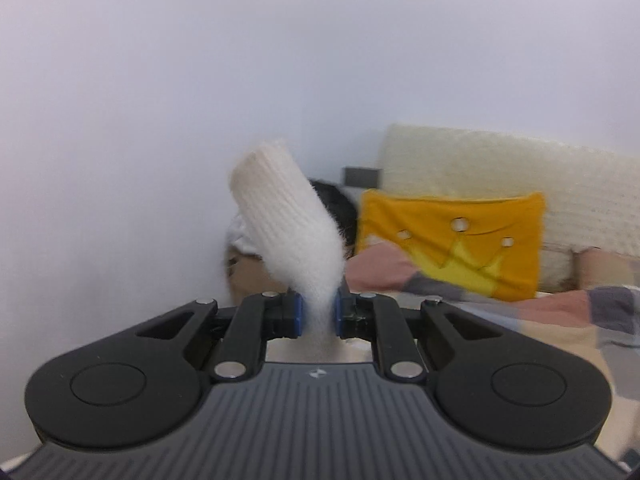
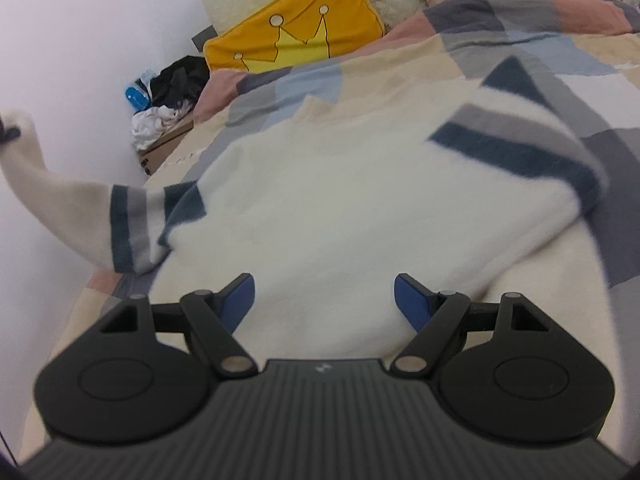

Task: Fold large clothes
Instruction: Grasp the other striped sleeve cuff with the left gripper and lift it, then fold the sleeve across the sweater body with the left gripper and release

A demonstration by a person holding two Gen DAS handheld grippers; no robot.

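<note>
Left tongs [image 1: 319, 312] pinch the white sweater's [image 2: 320, 216] sleeve cuff [image 1: 276, 204] raised beside the bed [image 2: 400, 64], while right tongs [image 2: 324, 298] gape empty above its body.

Your sweater [image 2: 320, 208] lies spread on the bed [image 2: 568, 272], just beyond your right gripper [image 2: 324, 300]. Its left sleeve [image 2: 60, 200] rises off the bed's left edge toward the wall [image 2: 80, 20], its cuff [image 1: 280, 208] standing up from your left gripper [image 1: 319, 310]. Far off, a cushion [image 2: 296, 28] leans against the pillows [image 1: 500, 168]; left of it, a heap of clothes [image 2: 172, 96] sits beside the wall.
</note>
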